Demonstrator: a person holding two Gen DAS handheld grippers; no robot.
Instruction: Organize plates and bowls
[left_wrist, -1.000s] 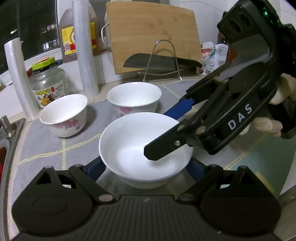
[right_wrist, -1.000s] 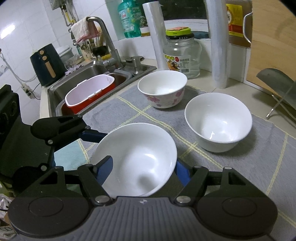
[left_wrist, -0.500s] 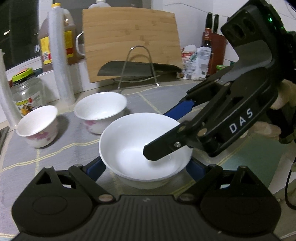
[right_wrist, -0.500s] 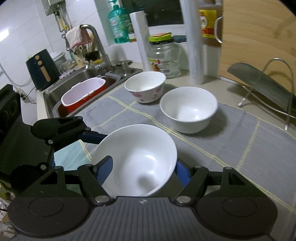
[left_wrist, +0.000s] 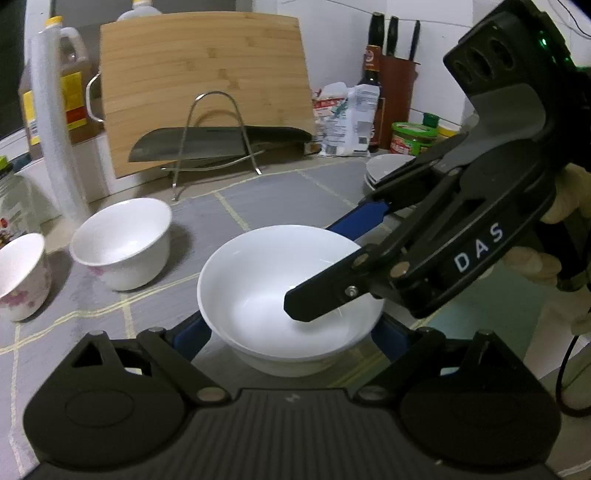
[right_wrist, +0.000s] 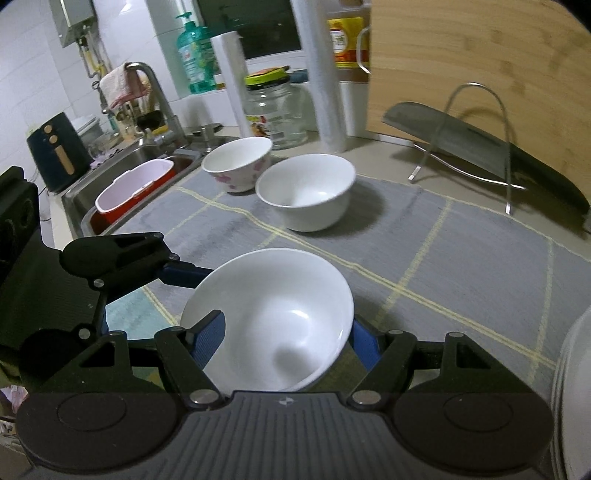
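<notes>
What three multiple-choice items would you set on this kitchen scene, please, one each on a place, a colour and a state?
1. Where does the cleaver lie?
A in a drawer
B on the wire stand
C inside a bowl

2. What colour are the flowers on the patterned bowl?
A pink
B green
C black

3. How does the plain white bowl between the jaws sit?
A upside down
B full of soup
C upright and empty

Answers:
1 B: its blade rests across the stand, in front of the cutting board.
2 A: pink blossoms show on its outer wall.
3 C: its bare white inside faces up.
</notes>
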